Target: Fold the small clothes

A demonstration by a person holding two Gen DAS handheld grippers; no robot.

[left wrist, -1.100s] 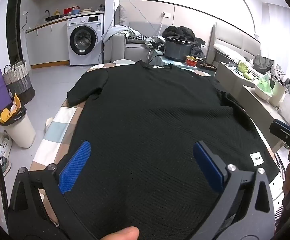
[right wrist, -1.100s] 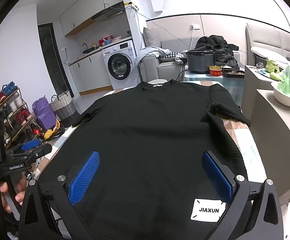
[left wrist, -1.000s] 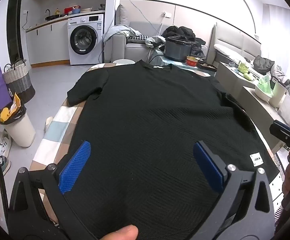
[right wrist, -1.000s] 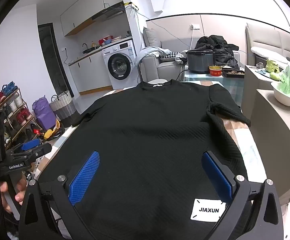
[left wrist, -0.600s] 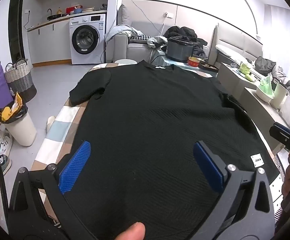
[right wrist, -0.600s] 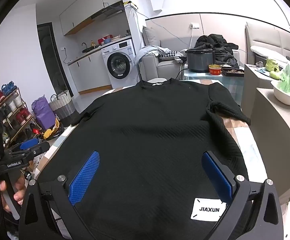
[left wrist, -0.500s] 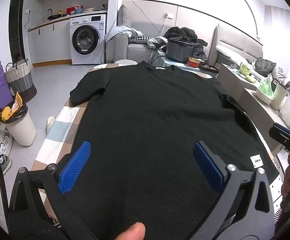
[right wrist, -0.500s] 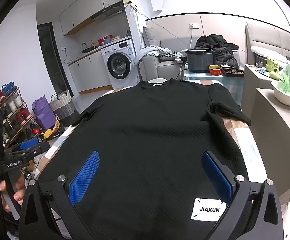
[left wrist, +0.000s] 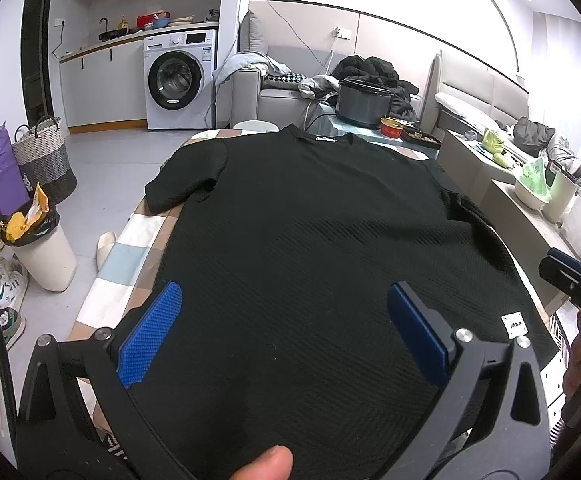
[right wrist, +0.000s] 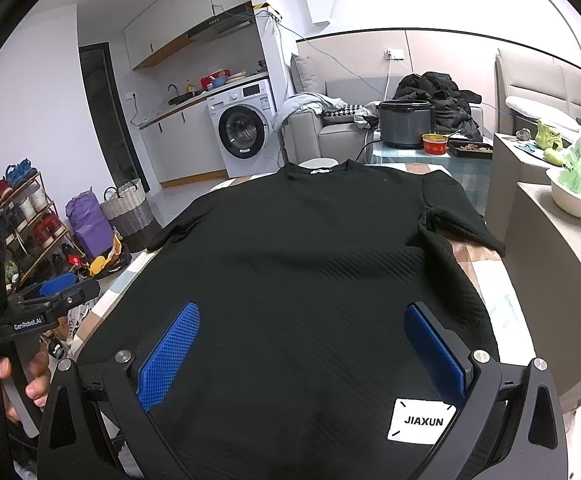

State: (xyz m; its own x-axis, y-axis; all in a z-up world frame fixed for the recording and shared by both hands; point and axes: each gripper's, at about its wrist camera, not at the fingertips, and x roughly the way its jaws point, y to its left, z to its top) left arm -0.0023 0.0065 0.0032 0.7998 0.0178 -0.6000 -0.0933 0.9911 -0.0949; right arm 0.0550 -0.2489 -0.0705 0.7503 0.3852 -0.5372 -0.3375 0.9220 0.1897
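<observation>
Facing a black T-shirt (left wrist: pixel 310 240) spread flat on the checked table (left wrist: pixel 130 256), hem toward me, collar far | long axis runs straight away from both claws | left gripper (left wrist: pixel 286 320) wide, empty, over left hem | right gripper (right wrist: pixel 302 344) wide, empty, nearer the white label (right wrist: pixel 420 420).

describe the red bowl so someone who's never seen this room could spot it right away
Start at the black t-shirt spread flat over the checked table, and look past its collar to the smaller table behind. There a dark grey cooker pot stands, and the red bowl sits just right of it. It is the only red, round thing there; the tray beside it is black and rectangular.
</observation>
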